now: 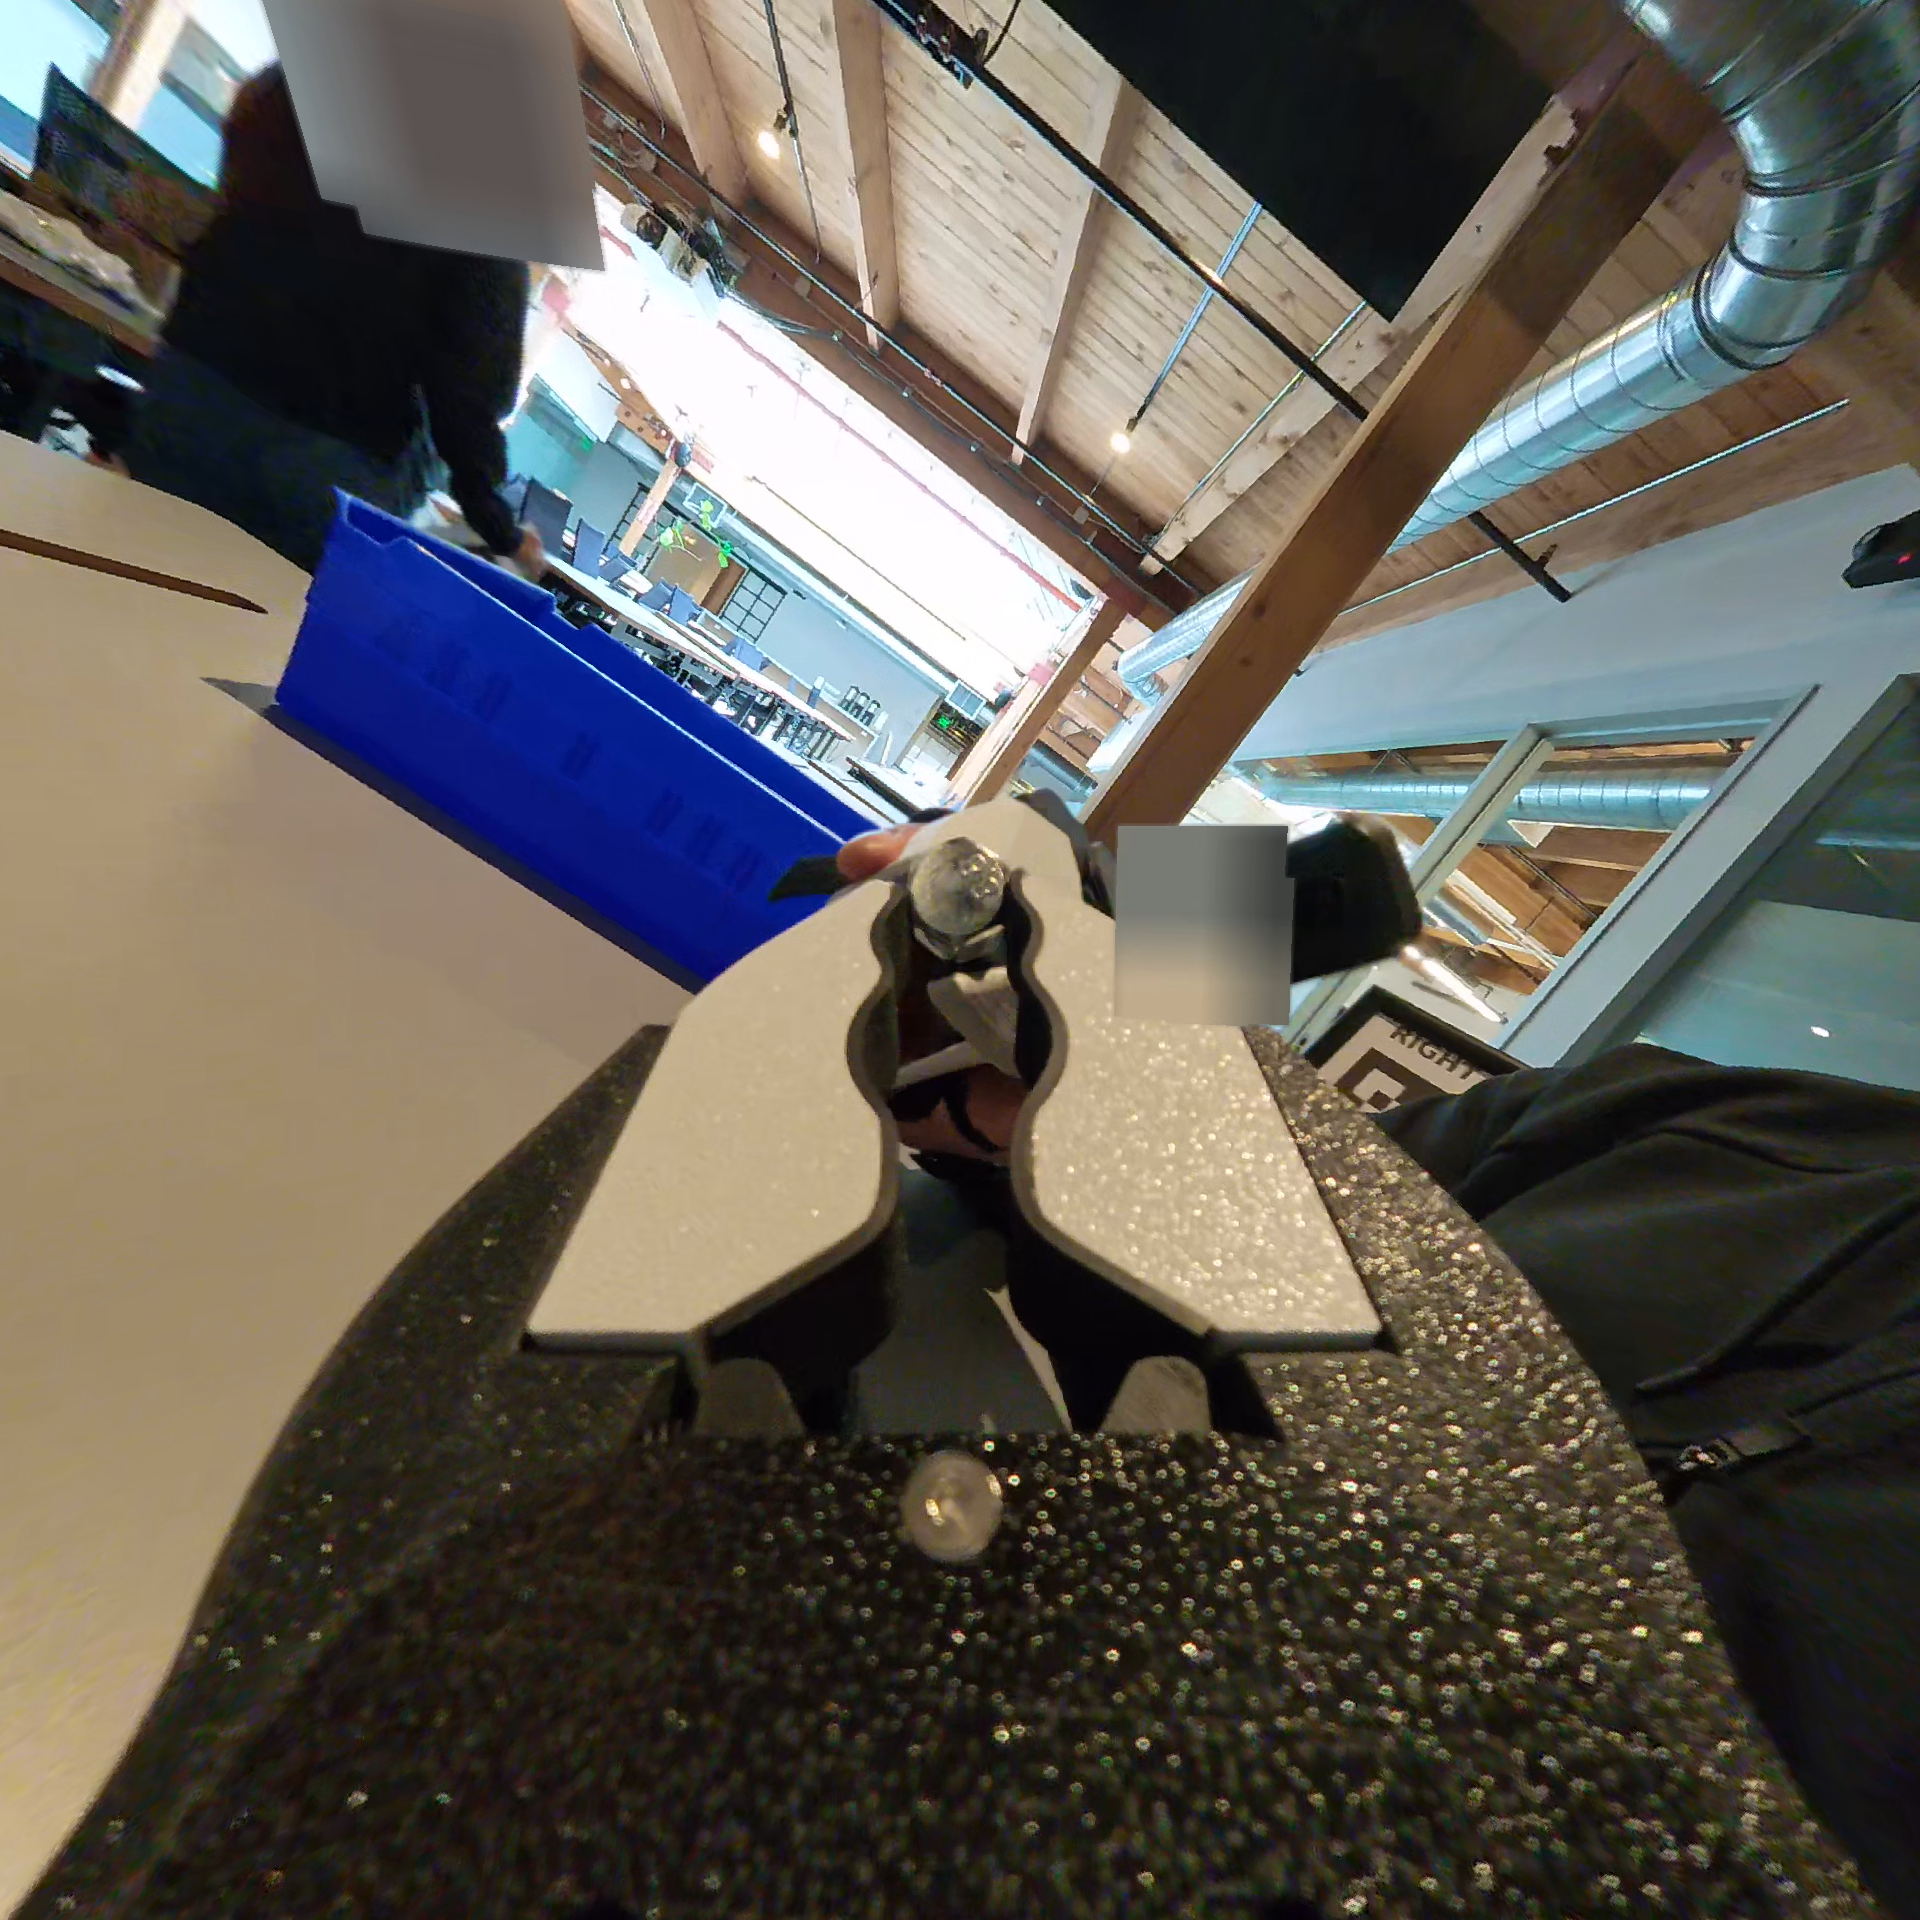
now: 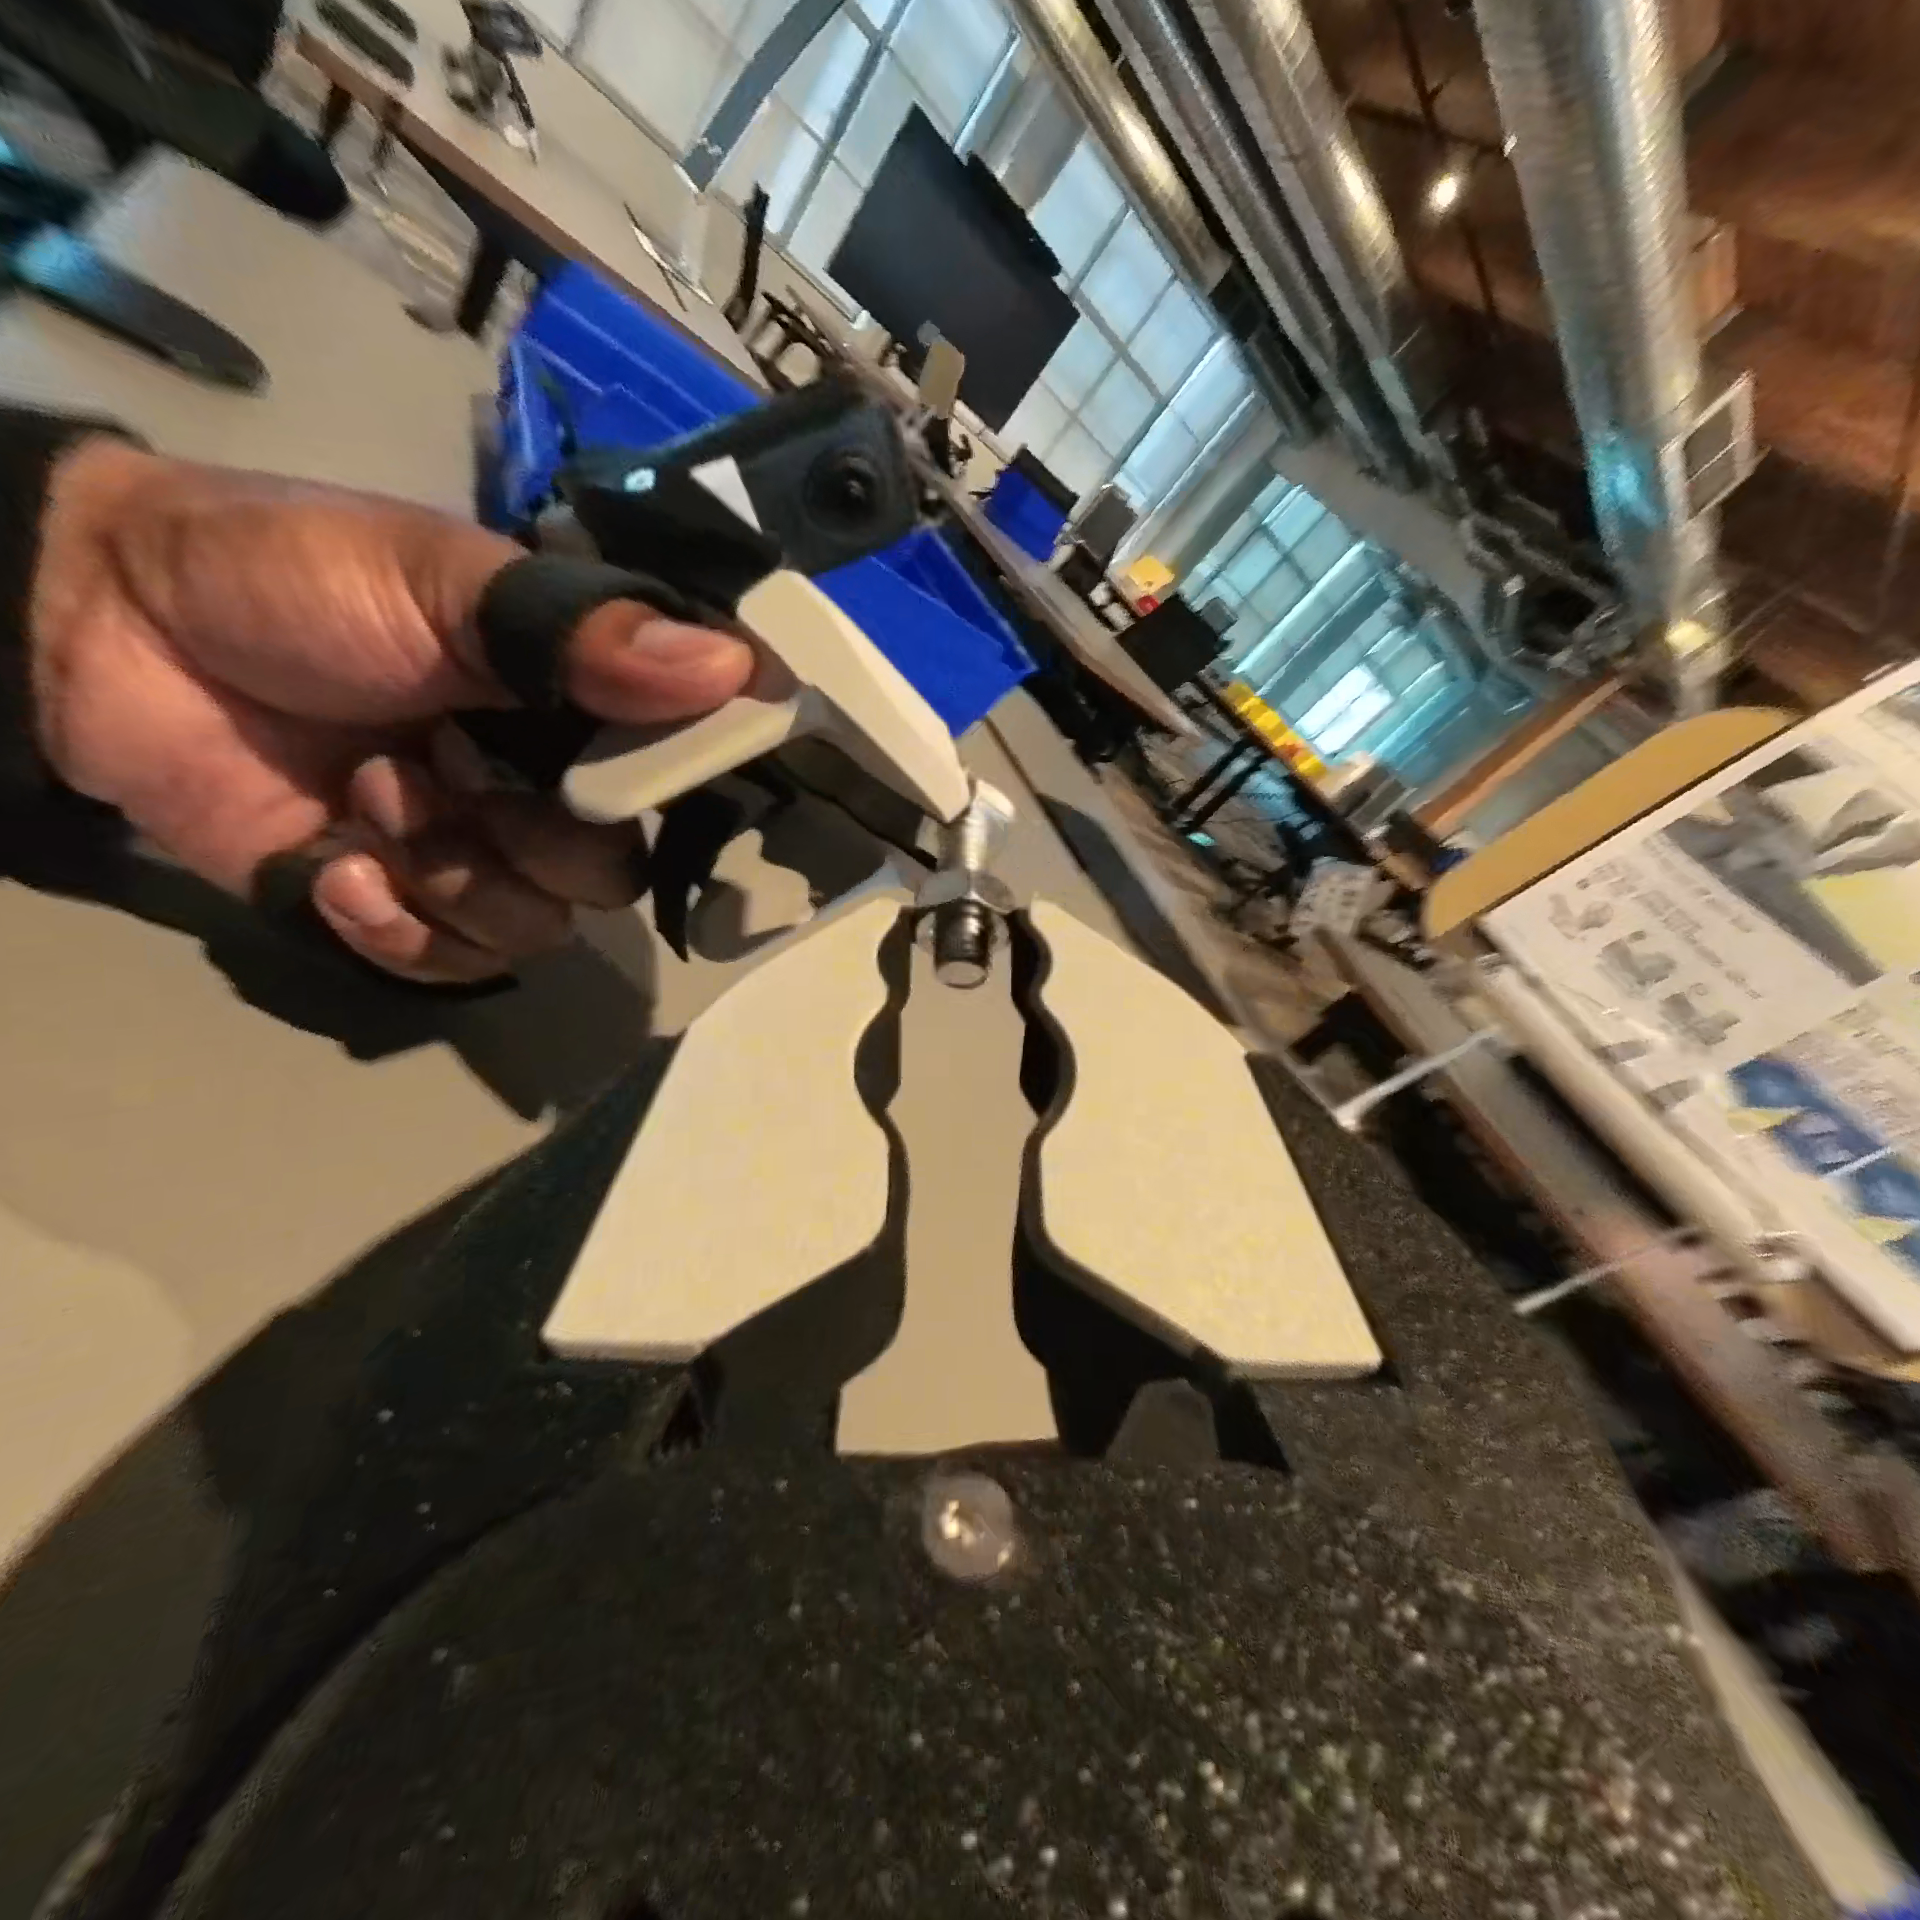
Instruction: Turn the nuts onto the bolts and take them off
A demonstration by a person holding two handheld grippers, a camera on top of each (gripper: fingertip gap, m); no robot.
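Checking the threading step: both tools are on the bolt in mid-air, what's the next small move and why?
Probably a small twist of the right tool about the bolt's axis, left tool held firm. The left one pinches the bolt's head end; the nut sits partway along the bolt, thread end bare, right tips at it. Which way to turn can't be told.
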